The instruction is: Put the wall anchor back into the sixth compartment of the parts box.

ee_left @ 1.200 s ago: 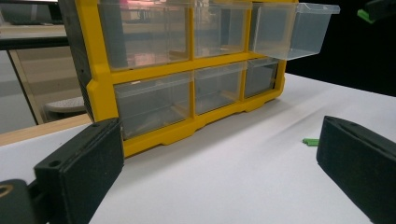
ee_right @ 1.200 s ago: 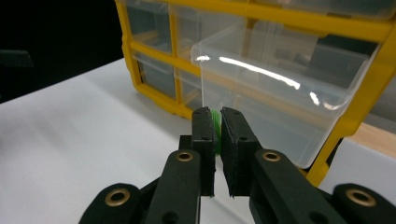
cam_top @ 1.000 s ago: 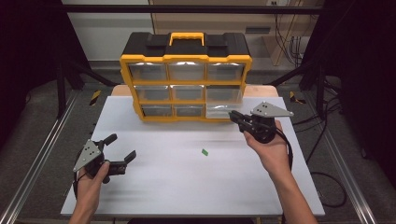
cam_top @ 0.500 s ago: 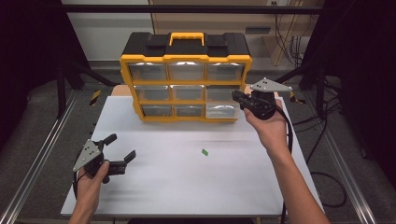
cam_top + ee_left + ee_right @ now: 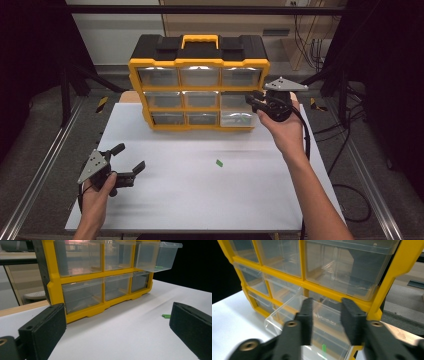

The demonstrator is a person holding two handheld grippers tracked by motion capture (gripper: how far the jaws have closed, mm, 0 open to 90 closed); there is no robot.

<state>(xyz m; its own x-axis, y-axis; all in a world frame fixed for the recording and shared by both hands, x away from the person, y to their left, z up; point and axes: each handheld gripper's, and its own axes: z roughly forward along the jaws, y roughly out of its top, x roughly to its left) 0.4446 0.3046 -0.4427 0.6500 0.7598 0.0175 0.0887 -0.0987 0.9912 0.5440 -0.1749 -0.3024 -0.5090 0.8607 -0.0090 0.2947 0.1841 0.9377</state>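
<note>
Green piece (image 5: 324, 348) in drawer (image 5: 287, 315) (right tool's view)

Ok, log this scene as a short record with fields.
organizer: yellow and black organizer at the table's far edge, nine clear drawers
open drawer: bottom right drawer pulled out, a green piece inside
loose piece: green piece on table, in front of the organizer
right gripper: at the organizer's right side above the open drawer, jaws just opened, nothing between them
left gripper: low over the table's near left, jaws wide, empty
</note>
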